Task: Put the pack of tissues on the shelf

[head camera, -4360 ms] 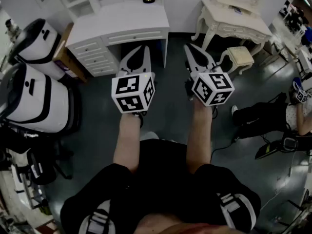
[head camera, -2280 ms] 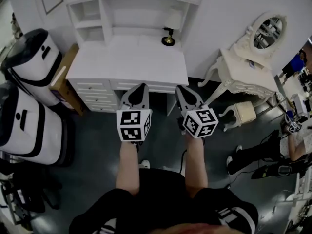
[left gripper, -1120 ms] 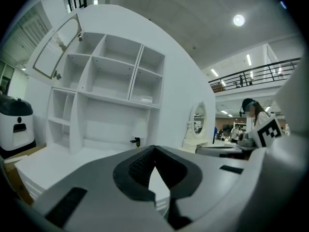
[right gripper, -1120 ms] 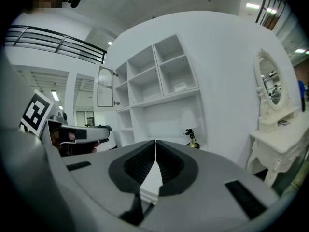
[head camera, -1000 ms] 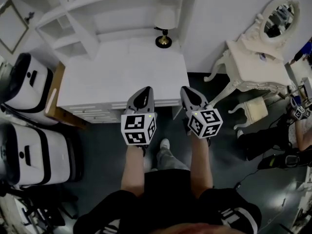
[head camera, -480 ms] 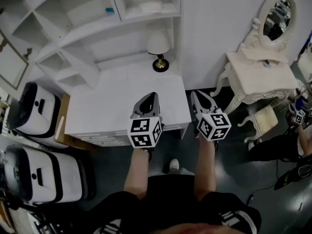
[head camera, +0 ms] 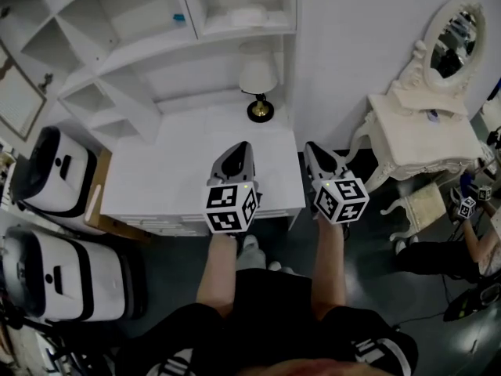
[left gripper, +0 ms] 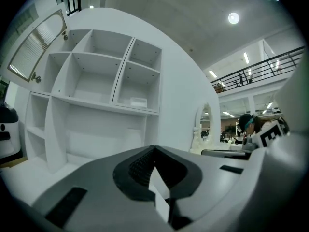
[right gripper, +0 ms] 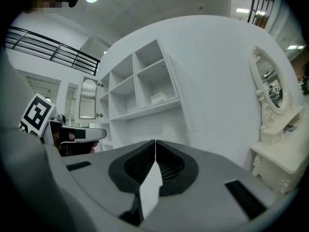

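A white pack of tissues (head camera: 249,16) lies in an upper compartment of the white shelf unit (head camera: 141,34) above the desk (head camera: 180,171). It also shows small in the left gripper view as the pack of tissues (left gripper: 138,102), and in the right gripper view as the pack of tissues (right gripper: 158,98). My left gripper (head camera: 239,149) is shut and empty above the desk's front part. My right gripper (head camera: 313,149) is shut and empty just off the desk's right front corner. In both gripper views the jaws meet tip to tip with nothing between them.
A table lamp (head camera: 258,84) stands at the desk's back right. A small blue item (head camera: 179,16) sits in the shelf's neighbouring compartment. An ornate vanity table (head camera: 427,128) with a mirror (head camera: 454,37) and a stool (head camera: 423,202) stand to the right. Two white machines (head camera: 55,171) stand left. A person (head camera: 470,233) sits far right.
The person has walked up to the desk, and the shelf compartments have come into view. Both grippers stayed shut and now reach the desk's front edge.
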{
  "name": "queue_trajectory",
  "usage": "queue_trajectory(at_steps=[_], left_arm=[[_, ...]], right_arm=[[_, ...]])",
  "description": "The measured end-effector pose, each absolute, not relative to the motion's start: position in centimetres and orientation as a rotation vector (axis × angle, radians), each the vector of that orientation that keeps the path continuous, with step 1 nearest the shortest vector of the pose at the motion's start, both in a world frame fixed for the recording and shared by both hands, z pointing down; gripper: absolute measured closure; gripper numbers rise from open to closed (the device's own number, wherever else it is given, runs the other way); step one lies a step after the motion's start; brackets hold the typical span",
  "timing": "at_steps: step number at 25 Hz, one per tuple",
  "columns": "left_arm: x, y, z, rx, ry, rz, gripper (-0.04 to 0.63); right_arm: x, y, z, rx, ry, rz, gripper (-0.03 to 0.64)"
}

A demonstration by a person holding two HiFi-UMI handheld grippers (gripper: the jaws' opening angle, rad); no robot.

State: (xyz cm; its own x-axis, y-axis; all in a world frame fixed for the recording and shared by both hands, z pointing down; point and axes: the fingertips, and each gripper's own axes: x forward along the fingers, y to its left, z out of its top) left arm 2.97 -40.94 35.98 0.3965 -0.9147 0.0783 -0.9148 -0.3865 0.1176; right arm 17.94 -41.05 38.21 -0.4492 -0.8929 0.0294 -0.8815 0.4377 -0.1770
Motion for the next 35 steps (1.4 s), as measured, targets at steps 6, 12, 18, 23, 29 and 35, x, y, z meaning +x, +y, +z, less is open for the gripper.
queue_trajectory(at_steps=[6, 12, 18, 23, 29, 35], left_arm=[[1.4, -44.3, 37.2, 2.460, -1.673, 0.014, 0.584], [-0.5, -47.8, 36.3, 2.440, -1.709, -0.032, 0.584], [-1.5, -53.3, 35.7, 2.472, -1.691, -0.054, 0.584], [-2.1, -56.8, 34.1, 2.474, -1.676, -0.117, 0.586], [-4.7, -61.9, 34.4, 2.467, -1.667, -0.141, 0.584], [-8.2, -65.5, 34.3, 2.438, -1.706, -0.170, 0.584]], right_arm=[[16.8, -44.1, 38.5, -1.592, 2.638, -0.247, 0.595], [17.1, -47.3, 37.0, -1.653, 2.626, -0.163, 0.595], [12.7, -52.5, 35.4, -1.569, 2.690, -0.060, 0.594], [10.1, -55.8, 32.7, -1.511, 2.758, 0.034, 0.592], [7.1, -61.5, 29.3, -1.493, 2.776, 0.148, 0.515], [6.4, -66.1, 24.7, -1.569, 2.716, 0.299, 0.515]])
